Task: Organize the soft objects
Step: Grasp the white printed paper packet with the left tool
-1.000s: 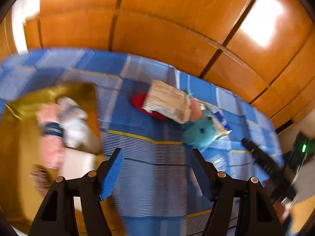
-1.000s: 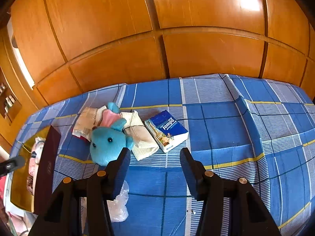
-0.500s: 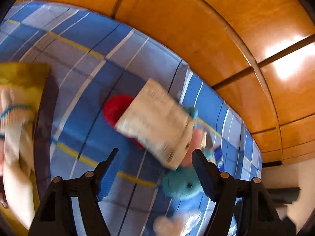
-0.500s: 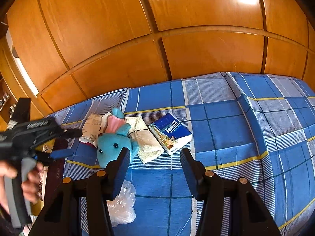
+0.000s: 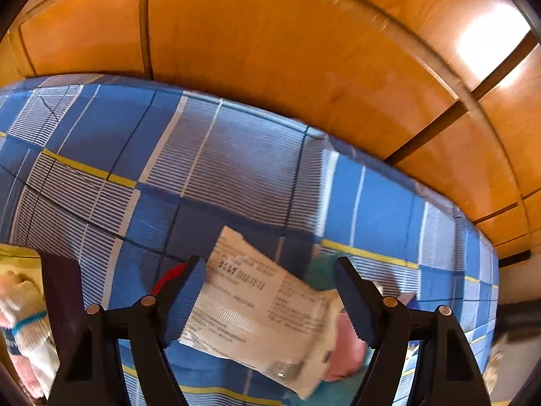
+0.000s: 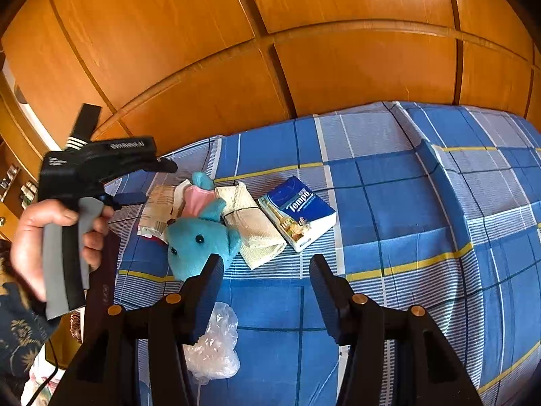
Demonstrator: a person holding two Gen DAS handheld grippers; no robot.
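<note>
Left wrist view: I'm mid-approach on the white printed packet [image 5: 257, 318], which lies on the bed [image 5: 236, 169] partly over a red item [image 5: 169, 275] at its 9 o'clock and a pink cloth [image 5: 348, 348] at its 4 o'clock. The left gripper [image 5: 270, 301] has its jaws apart and opening, with the packet framed between them but no pad pressing on it that I can see; the frame is a bit smeared, so contact on the left pad is hard to rule out. At 8 o'clock there's a container edge [image 5: 61, 291] with socks [image 5: 23, 321] already in it, which I read as the drop-off. Right wrist view: the right gripper [image 6: 267, 291] hangs over the bed with jaws partly apart and nothing between them, a crumpled clear plastic bag [image 6: 213, 345] under its left finger. The pile sits at 11 to 12 o'clock: blue plush toy [image 6: 199, 240], folded cream towel [image 6: 253, 226] just beside it at 3 o'clock, tissue pack [image 6: 299, 211] further right, the packet poking out behind the plush at 10 o'clock. The person's hand [image 6: 50, 240] on the left gripper's handle shows at 9 o'clock, tool nose aimed at the packet. My call: step in hand is the pick of the packet, several items not yet sorted. Next move needs the left jaws lowered astride the packet's narrow width, clear of the pink cloth, then closed gently, since it's thin and will likely slip or drag the plush.
</note>
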